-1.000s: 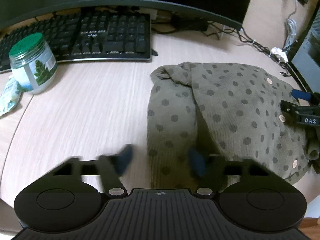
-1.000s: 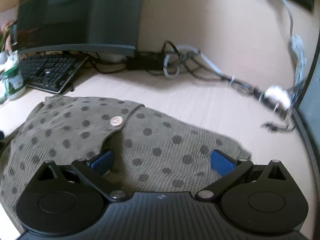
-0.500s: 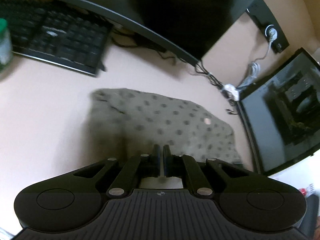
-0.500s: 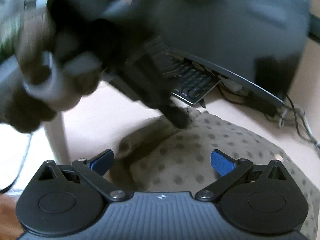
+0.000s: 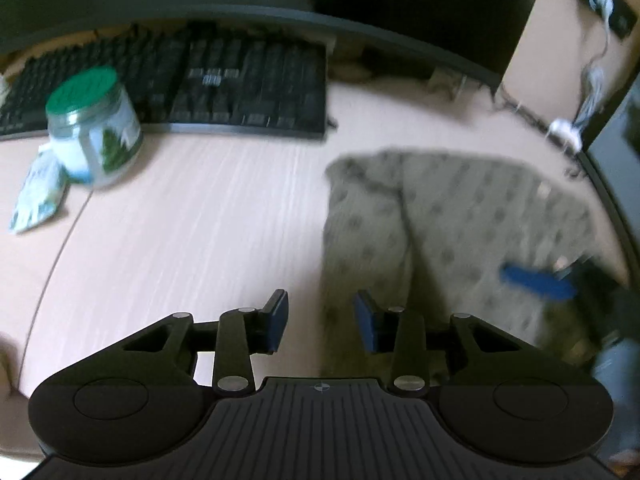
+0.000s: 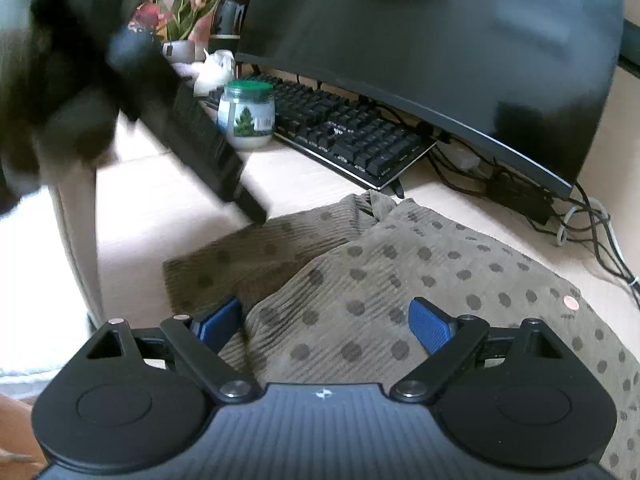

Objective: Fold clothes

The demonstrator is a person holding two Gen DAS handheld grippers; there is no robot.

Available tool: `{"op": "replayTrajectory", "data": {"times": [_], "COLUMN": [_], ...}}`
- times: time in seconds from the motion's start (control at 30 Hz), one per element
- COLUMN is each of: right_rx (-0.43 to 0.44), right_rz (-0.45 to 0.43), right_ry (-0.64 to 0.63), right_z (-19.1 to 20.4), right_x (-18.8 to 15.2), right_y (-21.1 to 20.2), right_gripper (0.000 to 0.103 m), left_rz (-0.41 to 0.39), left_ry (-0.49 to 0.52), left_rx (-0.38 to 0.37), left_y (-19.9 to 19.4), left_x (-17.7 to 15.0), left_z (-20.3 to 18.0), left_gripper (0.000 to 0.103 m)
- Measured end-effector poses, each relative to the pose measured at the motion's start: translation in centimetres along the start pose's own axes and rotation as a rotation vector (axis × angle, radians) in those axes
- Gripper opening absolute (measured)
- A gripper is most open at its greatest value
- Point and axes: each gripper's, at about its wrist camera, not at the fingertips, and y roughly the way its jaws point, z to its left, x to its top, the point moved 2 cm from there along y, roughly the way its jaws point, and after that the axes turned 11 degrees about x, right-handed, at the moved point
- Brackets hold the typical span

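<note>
An olive-green garment with dark polka dots and copper snaps lies folded on the light wooden desk; it also shows in the right wrist view. My left gripper is open and empty, its jaws straddling the garment's near left edge. My right gripper is open wide and empty, low over the garment's near part. The right gripper's blue pad shows blurred at the garment's right side. The left gripper shows in the right wrist view as a dark blurred shape above the garment's left corner.
A black keyboard and a curved monitor stand behind the garment. A glass jar with a green lid and a small packet sit at the left. Cables run at the back right. Flowers stand far left.
My left gripper, shut half a second ago, has opened and swung back down toward the garment's left edge. My right gripper stayed open and turned to face the keyboard and monitor.
</note>
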Motion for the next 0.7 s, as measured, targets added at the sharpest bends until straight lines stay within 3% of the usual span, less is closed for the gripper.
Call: {"op": "replayTrajectory", "data": {"times": [0.23,0.27,0.33,0.4,0.53,0.6,0.7], "right_rx": [-0.060,-0.068,-0.077,-0.058,-0.022,-0.060,-0.188], "right_rz": [-0.036,-0.033,-0.025,-0.017,-0.028,-0.017,0.005], "right_ry": [0.030,0.028,0.025,0.019,-0.042,-0.088,-0.117], "right_z": [-1.8,-1.9,-2.1,-1.5,1.8,3.2,3.7], "right_x": [-0.6,-0.7,-0.7,-0.7,0.3,0.5,0.5], "right_y": [-3.4,-3.5,-3.6,-3.5,-2.2,-0.7,1.8], "right_gripper": [0.093,0.094,0.094,0.094,0.097,0.098,0.098], "left_rz": [-0.032,-0.040,-0.019,0.001,0.032,0.048,0.075], "left_ry": [0.052,0.062,0.022,-0.020,-0.170,-0.243,-0.269], "left_rx": [0.012,0.010,-0.042,-0.095,-0.272,-0.358,-0.403], "left_y": [1.0,1.1,1.3,1.4,0.1,-0.6,-0.9], "left_x": [-0.5,-0.5,-0.4,-0.2,1.4,2.2,2.8], "left_z": [-2.0,-2.3,-2.3,-2.4,-2.4,-2.5,-3.6], "left_gripper": [0.041,0.032,0.004,0.004,0.003,0.003,0.003]}}
